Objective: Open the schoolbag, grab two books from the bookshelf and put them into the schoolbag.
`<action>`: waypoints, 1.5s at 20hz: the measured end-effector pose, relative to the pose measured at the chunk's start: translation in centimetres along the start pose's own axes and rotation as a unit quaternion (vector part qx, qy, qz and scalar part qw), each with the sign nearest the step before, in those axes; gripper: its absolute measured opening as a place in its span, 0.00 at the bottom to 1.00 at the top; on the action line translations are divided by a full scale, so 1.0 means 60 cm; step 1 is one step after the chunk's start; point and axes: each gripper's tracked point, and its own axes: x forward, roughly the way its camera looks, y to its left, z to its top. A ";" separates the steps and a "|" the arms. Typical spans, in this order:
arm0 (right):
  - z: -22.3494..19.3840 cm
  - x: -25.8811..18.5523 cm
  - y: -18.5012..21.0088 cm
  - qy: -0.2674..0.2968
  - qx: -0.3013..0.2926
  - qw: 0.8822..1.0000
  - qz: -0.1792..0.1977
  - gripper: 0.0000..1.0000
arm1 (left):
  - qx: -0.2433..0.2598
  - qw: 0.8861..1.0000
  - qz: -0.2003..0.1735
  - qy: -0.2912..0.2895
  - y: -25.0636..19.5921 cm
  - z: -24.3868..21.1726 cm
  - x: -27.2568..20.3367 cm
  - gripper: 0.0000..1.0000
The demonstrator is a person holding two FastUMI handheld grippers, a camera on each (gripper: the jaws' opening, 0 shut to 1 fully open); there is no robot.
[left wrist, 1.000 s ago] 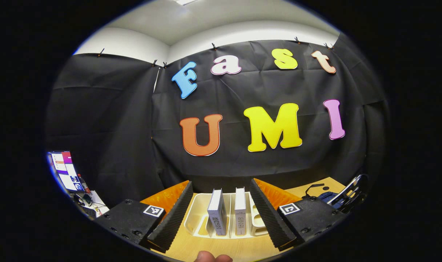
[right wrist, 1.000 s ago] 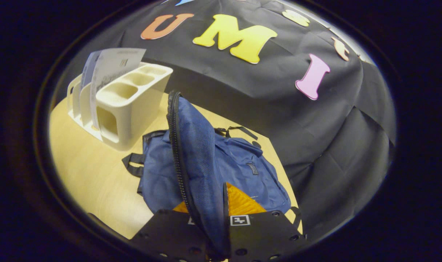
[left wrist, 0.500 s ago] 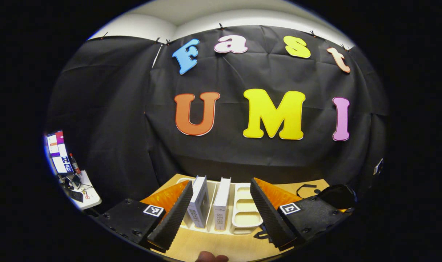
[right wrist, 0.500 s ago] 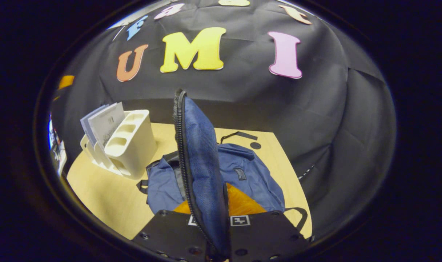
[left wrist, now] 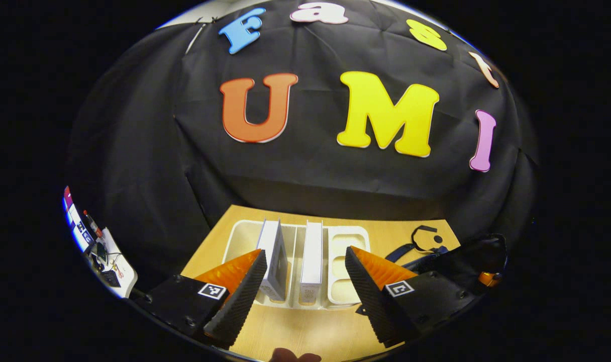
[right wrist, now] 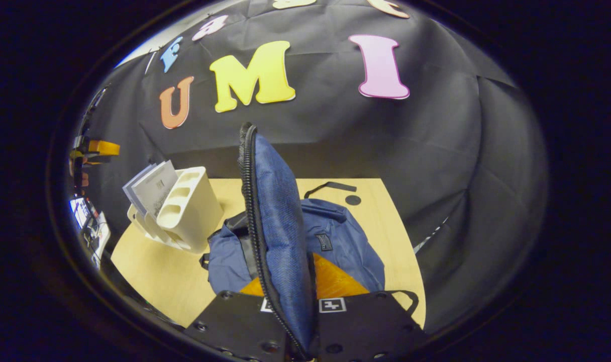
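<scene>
Left gripper (left wrist: 305,281) spread wide over two slim books (left wrist: 311,254); right gripper (right wrist: 290,322) pinching blue woven schoolbag (right wrist: 280,226) flap (zip-edged)

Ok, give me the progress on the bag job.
Done: the schoolbag is unzipped, and the right gripper is shut on its flap, holding it up. In hand: the left gripper, open, is lined up on the two books in the bookshelf. Left: grabbing both books and bagging them.
</scene>
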 end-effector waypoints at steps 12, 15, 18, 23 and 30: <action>-0.010 0.006 -0.014 0.021 0.050 0.999 -0.003 0.03 | 0.063 0.960 -0.053 0.266 -0.024 -0.109 0.193 0.98; -0.011 0.007 -0.010 0.023 0.047 0.999 -0.002 0.04 | 0.067 0.951 -0.036 0.299 -0.014 -0.130 0.215 0.98; -0.010 0.009 -0.010 0.024 0.044 0.999 -0.001 0.03 | 0.064 0.944 -0.025 0.323 -0.016 -0.151 0.226 0.93; -0.017 0.017 -0.008 0.026 0.053 0.998 0.001 0.04 | 0.064 0.935 -0.006 0.349 -0.015 -0.163 0.232 0.77; -0.020 0.024 -0.007 0.026 0.055 0.998 0.007 0.03 | 0.066 0.930 0.008 0.361 -0.023 -0.167 0.224 0.48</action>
